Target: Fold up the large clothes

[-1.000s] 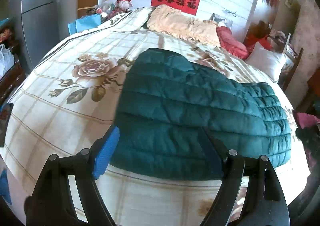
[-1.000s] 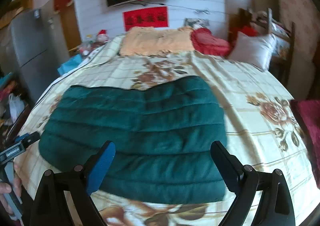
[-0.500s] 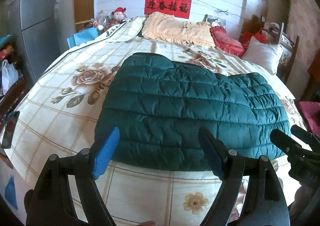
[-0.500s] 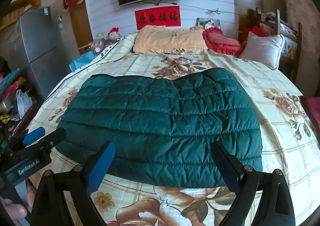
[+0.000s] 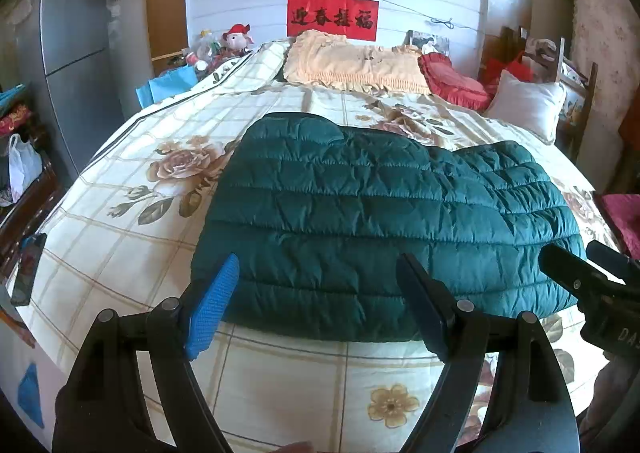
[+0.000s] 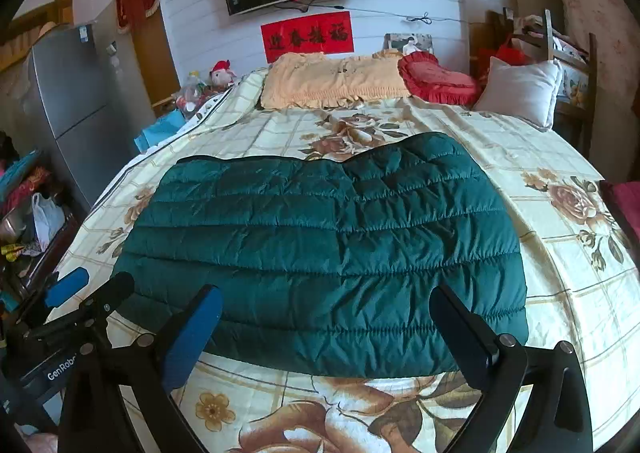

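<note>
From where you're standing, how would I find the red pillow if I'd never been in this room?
Find the big bed with the flowery cover. At its head, under the red banner, lies a long peach pillow. The red pillow sits right of it, frilly-edged, with a plain white cushion on its other side.

We lose the near hem of the quilted dark-green puffer jacket (image 5: pixel 380 213) behind the left tool (image 5: pixel 316 307) (its black frame); the frame edge crops the right tool's (image 5: pixel 592 285) body.
</note>
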The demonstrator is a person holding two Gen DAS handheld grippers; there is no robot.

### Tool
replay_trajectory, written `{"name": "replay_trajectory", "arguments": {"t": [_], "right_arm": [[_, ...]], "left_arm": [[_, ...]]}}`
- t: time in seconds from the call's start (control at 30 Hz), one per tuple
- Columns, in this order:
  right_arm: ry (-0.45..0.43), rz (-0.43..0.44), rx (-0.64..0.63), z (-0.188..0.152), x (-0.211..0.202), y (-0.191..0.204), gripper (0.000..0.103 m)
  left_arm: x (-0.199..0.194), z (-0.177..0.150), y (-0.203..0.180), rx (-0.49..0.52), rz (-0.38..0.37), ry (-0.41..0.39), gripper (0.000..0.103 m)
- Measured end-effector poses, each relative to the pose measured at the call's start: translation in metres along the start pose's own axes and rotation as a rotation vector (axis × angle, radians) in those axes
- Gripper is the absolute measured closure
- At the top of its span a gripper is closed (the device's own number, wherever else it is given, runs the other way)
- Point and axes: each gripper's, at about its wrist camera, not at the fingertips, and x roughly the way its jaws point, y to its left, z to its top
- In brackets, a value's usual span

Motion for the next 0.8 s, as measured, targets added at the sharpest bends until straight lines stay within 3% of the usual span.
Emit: {"name": "replay_trajectory", "arguments": {"t": [0.8], "right_arm": [[-0.001, 0.011, 0.003, 0.003, 0.0055, 0.0007, 0.0]], "left_arm": [[0.0037, -0.0003, -0.002, 0.006, 0.006, -0.004, 0.022]]}}
